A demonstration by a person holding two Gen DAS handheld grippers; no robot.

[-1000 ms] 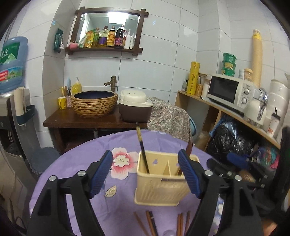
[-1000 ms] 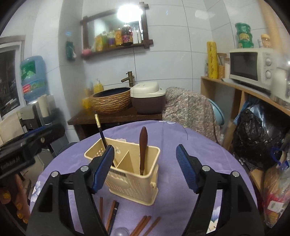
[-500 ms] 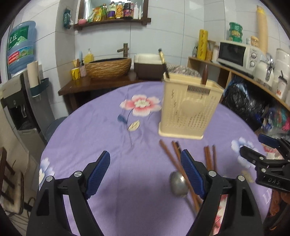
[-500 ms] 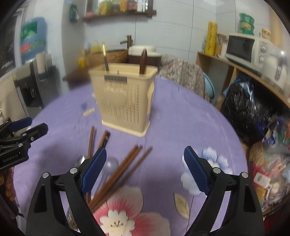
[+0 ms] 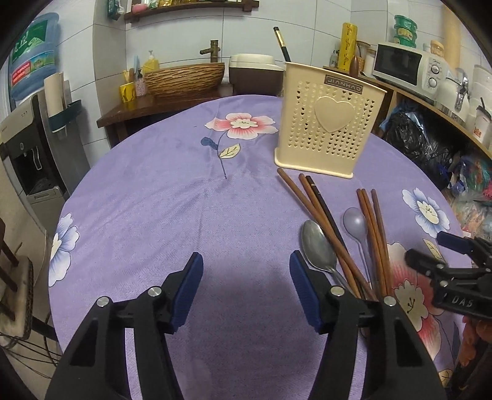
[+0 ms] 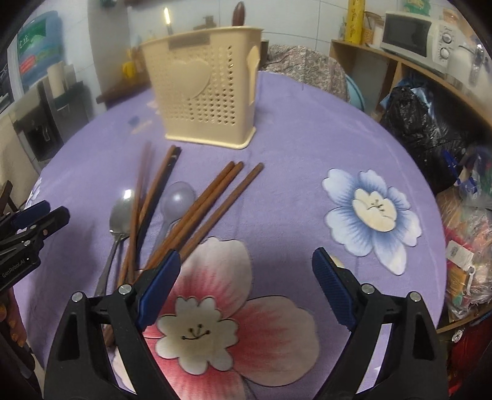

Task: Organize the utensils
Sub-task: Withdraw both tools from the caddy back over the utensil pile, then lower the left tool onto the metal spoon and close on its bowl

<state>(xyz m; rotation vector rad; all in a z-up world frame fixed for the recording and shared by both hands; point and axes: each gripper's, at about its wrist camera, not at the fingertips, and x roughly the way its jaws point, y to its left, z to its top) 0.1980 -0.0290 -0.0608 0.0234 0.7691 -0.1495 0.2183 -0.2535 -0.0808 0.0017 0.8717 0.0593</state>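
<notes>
A cream perforated utensil holder (image 5: 329, 123) (image 6: 204, 92) stands on the purple flowered tablecloth (image 5: 184, 215), with a dark chopstick (image 5: 281, 43) and a brown handle (image 6: 238, 12) sticking out. In front of it lie several brown chopsticks (image 5: 319, 221) (image 6: 203, 209), a steel spoon (image 5: 316, 246) (image 6: 120, 212) and a lilac plastic spoon (image 5: 355, 221) (image 6: 176, 200). My left gripper (image 5: 246, 289) is open and empty, low over the cloth left of the steel spoon. My right gripper (image 6: 246, 286) is open and empty, right of the chopstick ends.
A wooden stand with a woven basin (image 5: 184, 78) and a rice cooker (image 5: 253, 70) is behind the table. A shelf with a microwave (image 5: 409, 67) and a black bag (image 6: 418, 123) is at the right. A water dispenser (image 5: 27, 147) is at the left.
Both grippers have dropped and pulled back from the holder toward the near table edge. The loose chopsticks and spoons now lie closer in front of them. Both stay open.
</notes>
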